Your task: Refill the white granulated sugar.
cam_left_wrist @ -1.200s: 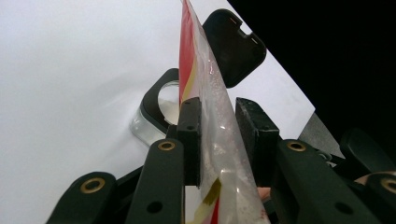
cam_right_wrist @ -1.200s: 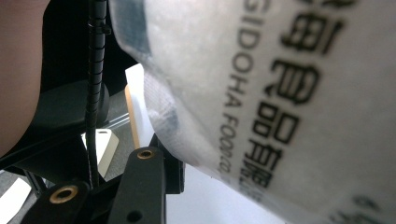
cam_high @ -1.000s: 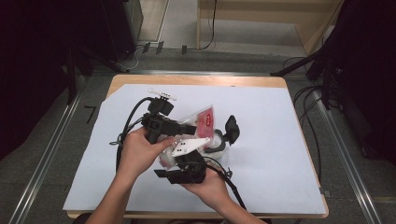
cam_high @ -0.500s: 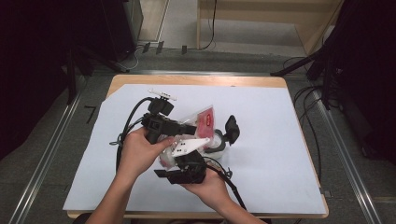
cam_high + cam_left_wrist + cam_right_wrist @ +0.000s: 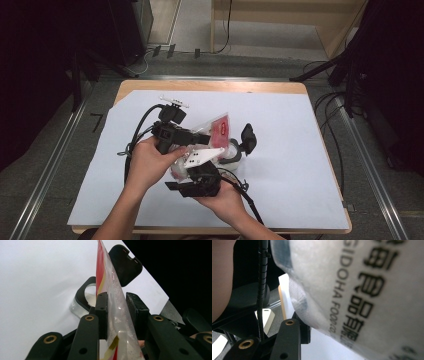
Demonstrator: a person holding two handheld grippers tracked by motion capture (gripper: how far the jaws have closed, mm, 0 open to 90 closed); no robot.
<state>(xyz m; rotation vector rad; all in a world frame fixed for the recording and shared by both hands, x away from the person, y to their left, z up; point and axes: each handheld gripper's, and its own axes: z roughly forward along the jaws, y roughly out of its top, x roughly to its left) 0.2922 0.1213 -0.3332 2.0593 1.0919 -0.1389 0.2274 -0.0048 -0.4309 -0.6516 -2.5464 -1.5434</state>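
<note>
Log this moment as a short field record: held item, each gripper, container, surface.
held item: clear plastic bag with red and yellow print, filled with white grains, lifted over the container
left gripper: jaws shut on the bag's upper edge
right gripper: under the bag's bulging lower part; whether its jaws grip it cannot be told
container: clear round jar with black rim, its black flip lid open
surface: white sheet over a wooden table

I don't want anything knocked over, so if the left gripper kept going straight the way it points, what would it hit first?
Probably the clear container with the open black lid, lying straight beyond the left gripper and the plastic bag it clamps; depth is uncertain.
</note>
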